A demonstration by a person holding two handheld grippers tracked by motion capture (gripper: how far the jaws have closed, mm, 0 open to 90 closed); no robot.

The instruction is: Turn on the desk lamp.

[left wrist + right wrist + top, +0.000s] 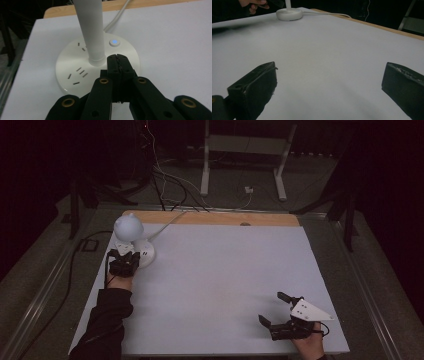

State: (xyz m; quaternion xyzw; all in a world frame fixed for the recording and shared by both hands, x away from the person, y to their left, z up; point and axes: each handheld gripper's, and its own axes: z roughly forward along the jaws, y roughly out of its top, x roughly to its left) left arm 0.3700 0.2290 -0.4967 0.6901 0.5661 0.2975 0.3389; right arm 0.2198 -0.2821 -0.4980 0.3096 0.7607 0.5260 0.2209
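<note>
1. Two claws are at work over a table [215, 285] covered in pale sheet: the left claw [125, 260] at the far left, the right claw [280, 312] near the front right edge, well apart from each other.
2. The task's thing is a white desk lamp [129, 227] with a round head, standing upright at the table's far left corner on a round base [72, 67].
3. That base carries socket slots and a small round button [114, 42] lit blue, just beside the stem [91, 30].
4. A white cord [167, 222] leaves the base and runs off toward the wooden far edge of the table.
5. The left claw has its jaws pressed fully together with nothing between them; in the left gripper view the tips sit over the base, just in front of the stem and short of the button.
6. Whether those tips actually touch the base is hard to tell from this angle; they look very close to it.
7. The right claw holds its jaws spread wide and grips nothing, low over bare table.
8. In the right gripper view the lamp base [289, 13] shows far off.
</note>
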